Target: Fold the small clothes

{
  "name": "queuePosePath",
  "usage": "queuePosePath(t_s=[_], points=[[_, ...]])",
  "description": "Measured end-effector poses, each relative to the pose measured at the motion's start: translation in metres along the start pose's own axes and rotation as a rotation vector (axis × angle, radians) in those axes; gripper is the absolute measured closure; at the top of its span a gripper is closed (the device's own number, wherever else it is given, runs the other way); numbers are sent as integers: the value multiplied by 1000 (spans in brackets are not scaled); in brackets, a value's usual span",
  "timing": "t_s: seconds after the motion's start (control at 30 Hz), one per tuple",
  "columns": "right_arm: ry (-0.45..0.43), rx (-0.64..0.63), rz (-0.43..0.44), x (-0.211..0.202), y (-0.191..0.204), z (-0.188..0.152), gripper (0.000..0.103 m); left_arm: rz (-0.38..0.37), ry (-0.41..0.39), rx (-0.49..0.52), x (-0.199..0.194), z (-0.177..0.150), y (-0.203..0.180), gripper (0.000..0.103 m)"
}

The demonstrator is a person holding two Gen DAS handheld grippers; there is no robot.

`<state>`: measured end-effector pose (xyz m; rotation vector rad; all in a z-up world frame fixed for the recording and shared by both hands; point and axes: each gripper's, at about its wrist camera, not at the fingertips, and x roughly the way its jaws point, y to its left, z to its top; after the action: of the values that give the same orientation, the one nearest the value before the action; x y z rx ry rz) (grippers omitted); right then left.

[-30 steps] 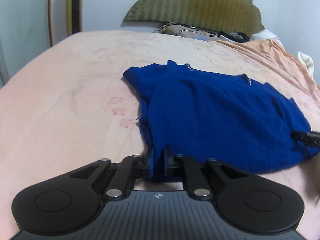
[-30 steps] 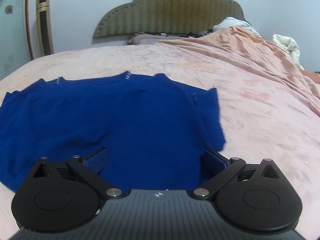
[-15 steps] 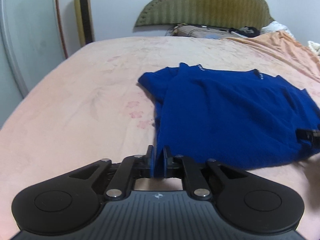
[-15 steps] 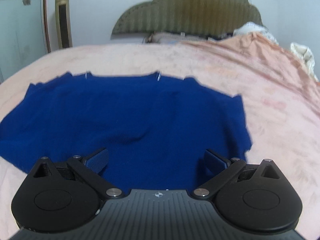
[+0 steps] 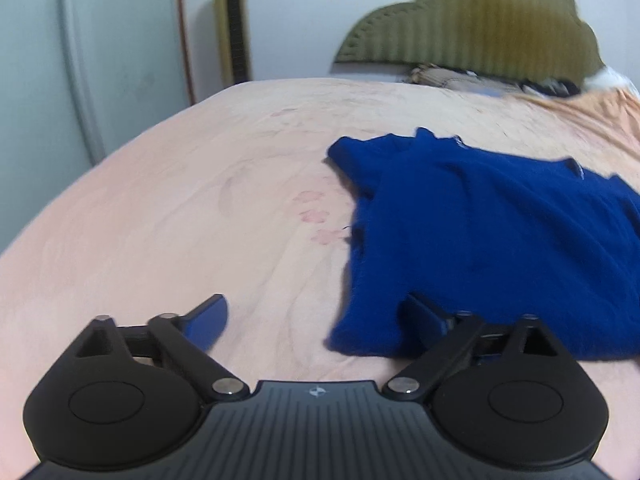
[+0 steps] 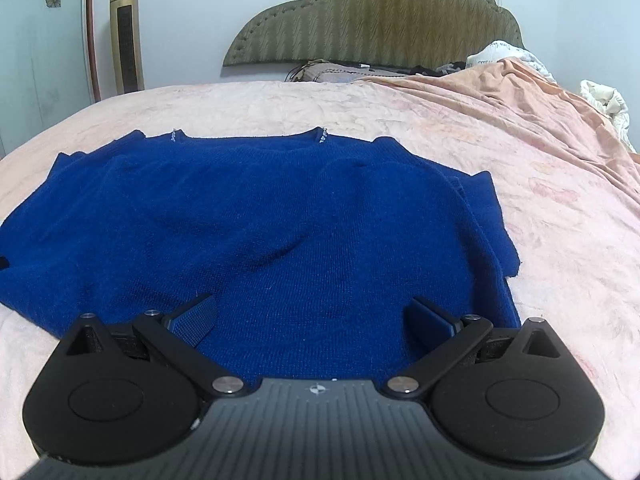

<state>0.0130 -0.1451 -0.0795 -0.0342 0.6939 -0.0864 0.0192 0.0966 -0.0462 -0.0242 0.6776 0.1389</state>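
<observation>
A dark blue knitted sweater (image 6: pixel 280 232) lies spread flat on the pink bed, neckline toward the headboard, sleeves folded in at the sides. In the left wrist view the sweater (image 5: pixel 500 232) lies to the right, its near left corner beside my right fingertip. My left gripper (image 5: pixel 316 312) is open and empty, hanging over the bedsheet at the sweater's lower left corner. My right gripper (image 6: pixel 312 312) is open and empty, just above the sweater's bottom hem.
The pink floral bedsheet (image 6: pixel 540 184) covers the whole bed. A green padded headboard (image 6: pixel 372 16) stands at the far end with pillows and clutter (image 6: pixel 340 70) below it. A gold tower fan (image 6: pixel 126 32) and a pale wardrobe (image 5: pixel 80 60) stand at the left. A rumpled quilt (image 6: pixel 604 100) lies far right.
My left gripper has opened and let go of the sweater's lower left corner, which now lies on the bed. The right gripper stayed open and drew back a little.
</observation>
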Motion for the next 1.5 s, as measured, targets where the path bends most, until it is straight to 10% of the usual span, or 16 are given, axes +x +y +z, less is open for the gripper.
queuePosePath(t_s=[1.5], points=[[5, 22, 12, -1, -2, -3, 0, -15, 5, -28, -2, -3, 5, 0]])
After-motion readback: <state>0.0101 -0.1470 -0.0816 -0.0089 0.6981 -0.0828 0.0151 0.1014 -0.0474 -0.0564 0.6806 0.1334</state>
